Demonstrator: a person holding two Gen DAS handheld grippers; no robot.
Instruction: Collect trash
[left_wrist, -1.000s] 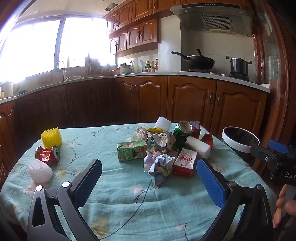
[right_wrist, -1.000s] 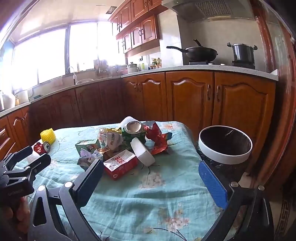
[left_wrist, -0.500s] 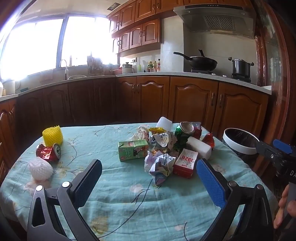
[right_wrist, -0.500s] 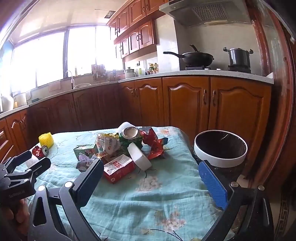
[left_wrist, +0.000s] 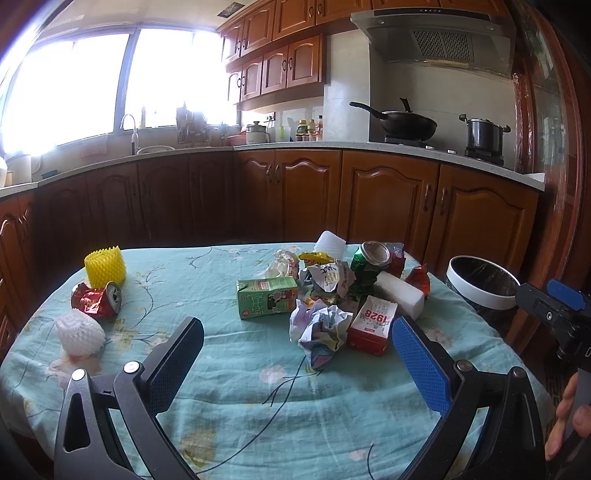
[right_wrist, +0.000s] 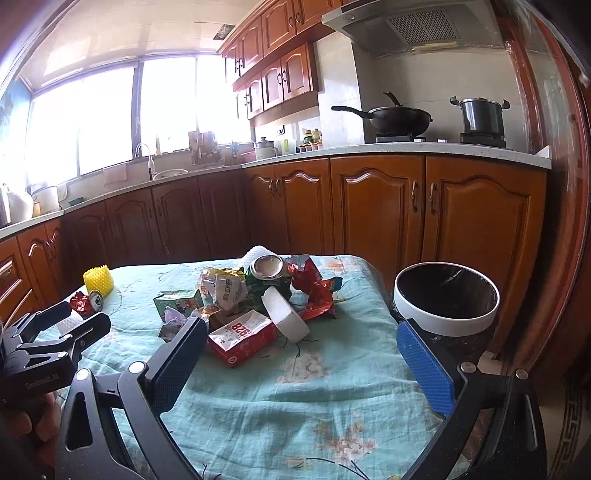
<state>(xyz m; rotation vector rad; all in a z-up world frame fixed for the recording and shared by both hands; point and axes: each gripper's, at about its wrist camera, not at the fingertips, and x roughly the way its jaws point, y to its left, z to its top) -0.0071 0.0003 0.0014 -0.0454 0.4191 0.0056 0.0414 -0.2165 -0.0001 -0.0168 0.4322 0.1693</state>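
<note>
both my claws, left gripper (left_wrist: 295, 365) and right gripper (right_wrist: 299, 363), gape empty over the table (left_wrist: 258, 406) (trash pile (left_wrist: 332, 295) ahead, bin (right_wrist: 445, 306) beside it).

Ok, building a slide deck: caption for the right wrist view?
Open right hand-held gripper hovers over a table of trash, bin at right.

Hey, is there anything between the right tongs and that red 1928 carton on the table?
Nothing visible. The right tongs are open and empty, and only bare tablecloth lies between them and the red carton. The white foam block leans against the carton's far right side, not in the approach path.
</note>
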